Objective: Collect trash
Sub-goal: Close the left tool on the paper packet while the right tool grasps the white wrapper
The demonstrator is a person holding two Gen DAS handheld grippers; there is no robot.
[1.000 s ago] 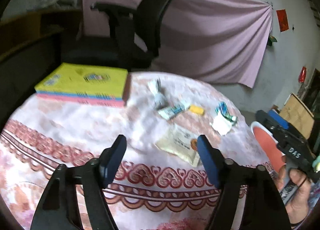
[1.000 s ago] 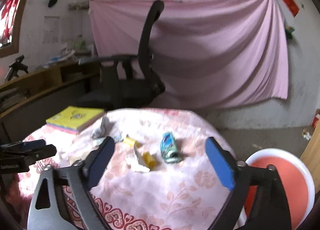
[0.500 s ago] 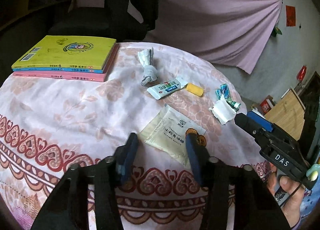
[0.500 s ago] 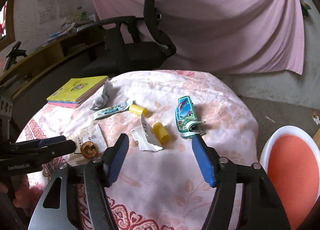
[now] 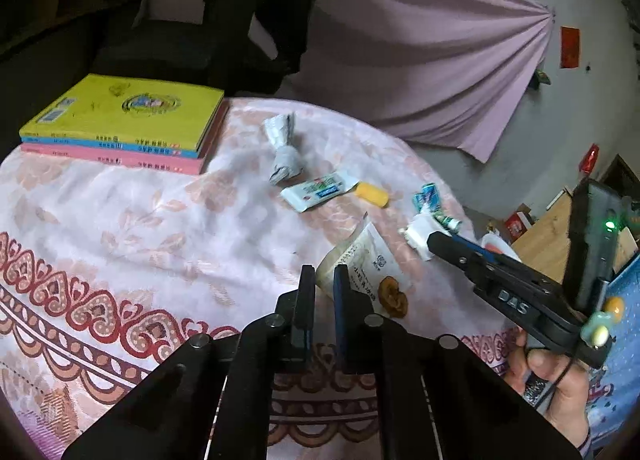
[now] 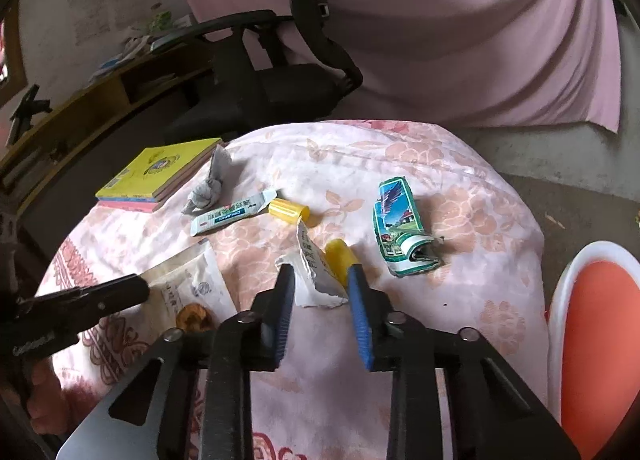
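My left tongs point(image 5: 320, 284) were closing on the edge of the cream snack packet point(image 5: 366, 256) on the surface point(image 5: 120, 227). My right tongs point(image 6: 320, 284) had pinched the white torn wrapper point(image 6: 312, 280) beside the yellow cap point(image 6: 338, 258).

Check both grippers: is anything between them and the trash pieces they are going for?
Nothing visible is. The left gripper has its jaws closing with the lifted edge of the cream packet between them. The right gripper is shut on the torn white wrapper; a yellow cap lies right behind it, by one finger.
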